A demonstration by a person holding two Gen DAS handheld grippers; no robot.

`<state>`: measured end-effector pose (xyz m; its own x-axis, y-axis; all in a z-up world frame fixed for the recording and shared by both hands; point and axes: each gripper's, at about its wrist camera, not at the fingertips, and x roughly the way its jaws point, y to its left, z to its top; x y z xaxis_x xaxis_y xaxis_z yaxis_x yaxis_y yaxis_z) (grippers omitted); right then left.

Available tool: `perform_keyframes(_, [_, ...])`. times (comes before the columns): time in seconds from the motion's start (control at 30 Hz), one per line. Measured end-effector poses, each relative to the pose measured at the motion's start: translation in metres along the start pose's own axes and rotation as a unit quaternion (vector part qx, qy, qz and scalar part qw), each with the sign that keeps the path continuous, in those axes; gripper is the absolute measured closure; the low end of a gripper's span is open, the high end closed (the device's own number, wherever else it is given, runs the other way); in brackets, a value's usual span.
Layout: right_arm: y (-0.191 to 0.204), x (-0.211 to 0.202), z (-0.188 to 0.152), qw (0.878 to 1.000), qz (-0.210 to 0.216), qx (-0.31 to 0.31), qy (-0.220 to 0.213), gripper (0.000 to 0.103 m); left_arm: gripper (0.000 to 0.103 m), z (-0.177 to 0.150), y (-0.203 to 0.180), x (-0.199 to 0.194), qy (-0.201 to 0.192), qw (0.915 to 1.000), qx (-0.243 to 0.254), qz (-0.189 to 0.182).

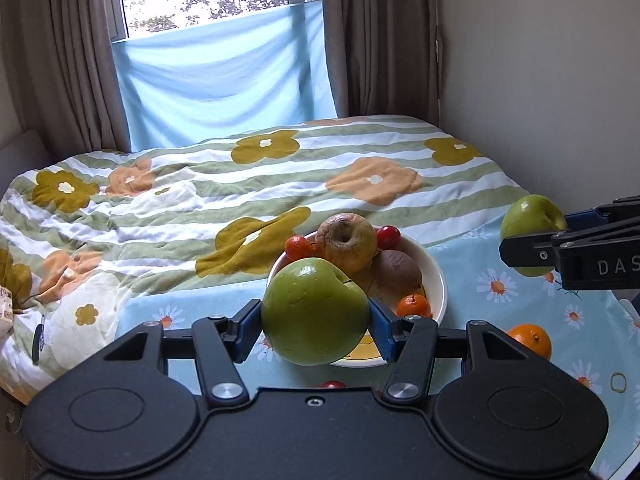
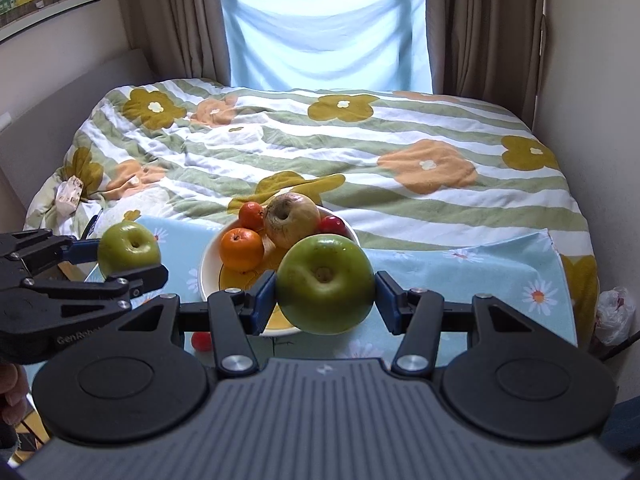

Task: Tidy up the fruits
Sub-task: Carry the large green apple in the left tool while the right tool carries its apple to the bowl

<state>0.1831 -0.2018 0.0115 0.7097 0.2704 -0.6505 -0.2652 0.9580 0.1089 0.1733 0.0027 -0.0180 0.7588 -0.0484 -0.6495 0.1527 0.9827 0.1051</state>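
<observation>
In the left wrist view my left gripper (image 1: pixel 316 322) is shut on a large green apple (image 1: pixel 316 312), held just in front of a white bowl (image 1: pixel 438 280). The bowl holds a wrinkled yellow apple (image 1: pixel 347 242), a brown fruit (image 1: pixel 396 268), small oranges (image 1: pixel 415 306) and a red fruit (image 1: pixel 388 236). My right gripper (image 1: pixel 536 236) reaches in from the right, shut on a second green apple (image 1: pixel 530 216). In the right wrist view that apple (image 2: pixel 326 284) fills the right gripper (image 2: pixel 326 296). The left gripper (image 2: pixel 128 260) holds its apple (image 2: pixel 128 246) left of the bowl (image 2: pixel 206 280).
The bowl stands on a light blue daisy tablecloth (image 1: pixel 500 280), with an orange (image 1: pixel 530 340) and a small red fruit (image 2: pixel 201 341) loose beside it. Behind lies a bed with a flowered quilt (image 1: pixel 280 184). A plastic bag (image 2: pixel 614 312) hangs at the table's right.
</observation>
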Motion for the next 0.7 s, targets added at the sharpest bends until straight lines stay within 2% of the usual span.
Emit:
perform_keyframes(0.3, [0.011, 0.042, 0.008, 0.999, -0.03, 0.031, 0.014, 0.036, 0.043, 0.001, 0.01, 0.053, 0.024, 0.9973, 0.048, -0.049])
perform_keyframes(0.47, [0.011, 0.061, 0.006, 0.998, -0.046, 0.047, 0.02, 0.035, 0.043, -0.002, 0.003, 0.082, 0.039, 0.9927, 0.081, -0.08])
perform_keyframes(0.7, [0.008, 0.079, 0.0, 0.995, -0.063, 0.065, 0.028, 0.035, 0.043, -0.009, -0.007, 0.111, 0.056, 0.9876, 0.101, -0.106])
